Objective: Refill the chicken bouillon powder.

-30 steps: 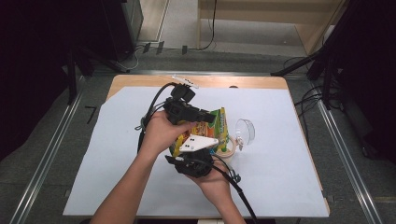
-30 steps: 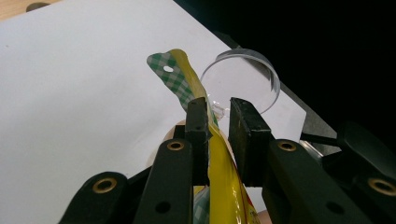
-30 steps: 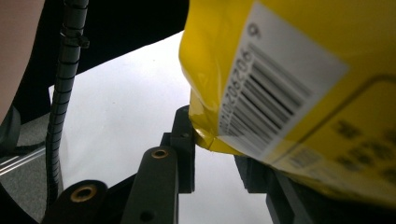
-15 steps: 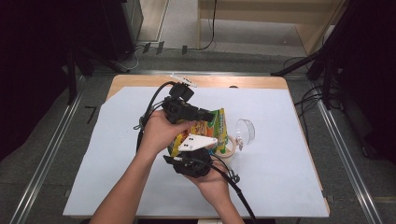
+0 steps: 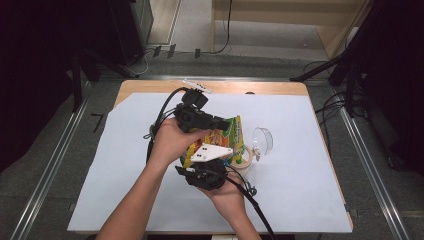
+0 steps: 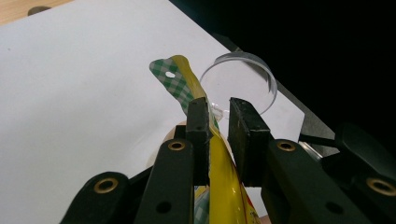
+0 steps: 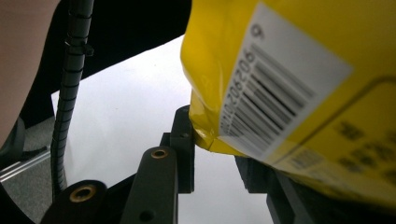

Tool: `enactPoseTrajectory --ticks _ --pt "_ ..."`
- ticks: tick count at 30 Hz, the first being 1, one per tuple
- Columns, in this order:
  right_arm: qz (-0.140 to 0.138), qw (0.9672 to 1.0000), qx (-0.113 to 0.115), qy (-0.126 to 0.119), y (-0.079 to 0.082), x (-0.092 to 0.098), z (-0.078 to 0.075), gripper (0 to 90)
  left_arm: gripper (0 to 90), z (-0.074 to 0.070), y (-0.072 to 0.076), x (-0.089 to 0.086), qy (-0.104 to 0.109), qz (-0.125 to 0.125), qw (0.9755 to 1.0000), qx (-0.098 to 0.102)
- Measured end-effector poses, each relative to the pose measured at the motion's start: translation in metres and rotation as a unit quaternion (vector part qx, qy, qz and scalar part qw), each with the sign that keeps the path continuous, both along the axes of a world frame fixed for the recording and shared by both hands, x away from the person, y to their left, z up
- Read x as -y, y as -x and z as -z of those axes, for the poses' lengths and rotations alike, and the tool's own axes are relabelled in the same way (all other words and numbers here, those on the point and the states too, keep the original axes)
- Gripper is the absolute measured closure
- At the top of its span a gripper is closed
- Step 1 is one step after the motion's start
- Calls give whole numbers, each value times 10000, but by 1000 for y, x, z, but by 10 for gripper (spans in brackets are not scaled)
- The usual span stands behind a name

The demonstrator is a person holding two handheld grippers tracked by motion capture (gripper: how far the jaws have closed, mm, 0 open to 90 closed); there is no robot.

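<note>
Both hands meet mid-table; left tongs [image 6: 217,123] and right tongs [image 7: 215,154] each clamped on yellow packet [image 5: 227,135].

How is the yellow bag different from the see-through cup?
The yellow bag is bright and printed, with a green checked end; the clear cup has no colour, so the white sheet shows through. The yellow bag is flat and crinkly; the clear cup is round. The yellow bag is pinched between the left tongs, while the clear cup sits alone on the white sheet. Both are over the same sheet.
</note>
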State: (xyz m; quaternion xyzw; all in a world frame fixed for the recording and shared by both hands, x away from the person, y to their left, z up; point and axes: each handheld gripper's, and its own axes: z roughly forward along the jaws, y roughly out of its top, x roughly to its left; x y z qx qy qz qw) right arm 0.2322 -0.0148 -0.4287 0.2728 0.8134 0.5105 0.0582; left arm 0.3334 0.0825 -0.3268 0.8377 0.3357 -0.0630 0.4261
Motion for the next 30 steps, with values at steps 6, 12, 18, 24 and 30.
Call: enactPoseTrajectory --ticks 6,12,18,24,30 --pt "11 9999 6 -108 1 0 -1 720 796 -3 1 0 -35 -14 10000 20" --pt "-60 9999 58 -100 1 -3 -4 718 795 -3 0 -4 -48 -36 10000 -28" --pt "-51 10000 37 -70 -1 -3 -1 718 793 -2 -1 -3 -36 -29 10000 -9" --pt "-27 10000 27 -39 -2 -1 1 720 793 -1 1 1 -104 -19 9999 69" --pt "-4 10000 15 -21 -2 2 2 719 792 1 0 2 -47 -12 10000 36"
